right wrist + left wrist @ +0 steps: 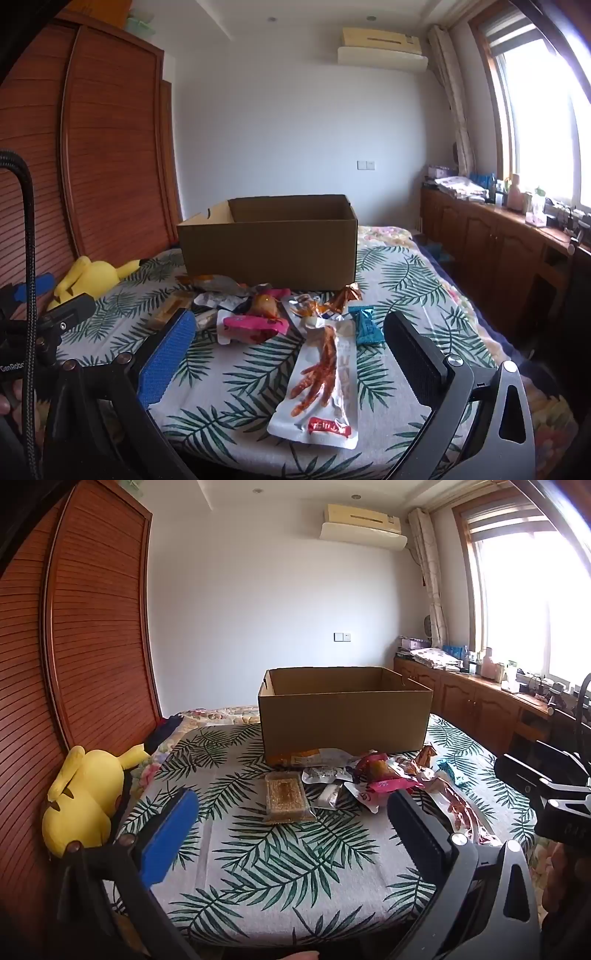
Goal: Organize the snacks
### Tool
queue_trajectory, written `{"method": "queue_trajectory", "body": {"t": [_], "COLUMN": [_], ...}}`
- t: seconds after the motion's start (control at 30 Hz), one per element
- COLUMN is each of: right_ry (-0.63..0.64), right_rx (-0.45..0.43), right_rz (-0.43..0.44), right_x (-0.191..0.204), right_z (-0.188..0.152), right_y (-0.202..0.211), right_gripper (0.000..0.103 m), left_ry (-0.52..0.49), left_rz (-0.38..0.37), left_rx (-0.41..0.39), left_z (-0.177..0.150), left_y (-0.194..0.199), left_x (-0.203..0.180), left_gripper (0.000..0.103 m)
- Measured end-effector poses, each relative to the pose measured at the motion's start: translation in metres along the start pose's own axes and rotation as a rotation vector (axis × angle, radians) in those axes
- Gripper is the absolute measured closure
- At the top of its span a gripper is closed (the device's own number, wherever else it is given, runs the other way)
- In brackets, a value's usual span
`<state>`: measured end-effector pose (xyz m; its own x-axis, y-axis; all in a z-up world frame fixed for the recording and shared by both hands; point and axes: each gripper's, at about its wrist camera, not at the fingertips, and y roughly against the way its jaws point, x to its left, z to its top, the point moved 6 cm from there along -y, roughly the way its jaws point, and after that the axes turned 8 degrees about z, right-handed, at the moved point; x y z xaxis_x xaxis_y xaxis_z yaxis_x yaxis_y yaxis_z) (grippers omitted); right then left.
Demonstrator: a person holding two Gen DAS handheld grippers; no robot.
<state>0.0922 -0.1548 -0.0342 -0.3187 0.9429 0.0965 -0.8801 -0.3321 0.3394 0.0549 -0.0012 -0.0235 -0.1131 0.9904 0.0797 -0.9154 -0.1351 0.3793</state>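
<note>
An open cardboard box (345,716) stands on the leaf-print cloth, also in the right wrist view (271,254). A pile of snack packets (373,775) lies in front of it. A clear packet with a golden block (286,799) lies nearest my left gripper (291,812), which is open and empty above the cloth. My right gripper (290,332) is open and empty above a long white chicken-feet packet (323,380). A pink packet (255,326) and a teal packet (365,325) lie beyond it.
A yellow plush toy (83,797) lies at the cloth's left edge by a wooden slatted wardrobe (81,635). A wooden cabinet (498,240) with clutter runs under the window on the right. The right gripper's body (554,797) shows at the left view's right edge.
</note>
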Motion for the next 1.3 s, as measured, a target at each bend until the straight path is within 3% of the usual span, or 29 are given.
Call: {"method": "queue_trajectory", "body": {"t": [1.3], "right_ry": [0.005], "right_rx": [0.002], "right_rz": [-0.019], "right_x": [-0.007], "right_z": [-0.001], "right_y": [0.005], "right_gripper": [0.000], "left_ry": [0.000], "left_rz": [0.007], "left_rx": [0.003], "left_z": [-0.006], "left_y": [0.002], "left_x": [0.003], "left_gripper": [0.000]}}
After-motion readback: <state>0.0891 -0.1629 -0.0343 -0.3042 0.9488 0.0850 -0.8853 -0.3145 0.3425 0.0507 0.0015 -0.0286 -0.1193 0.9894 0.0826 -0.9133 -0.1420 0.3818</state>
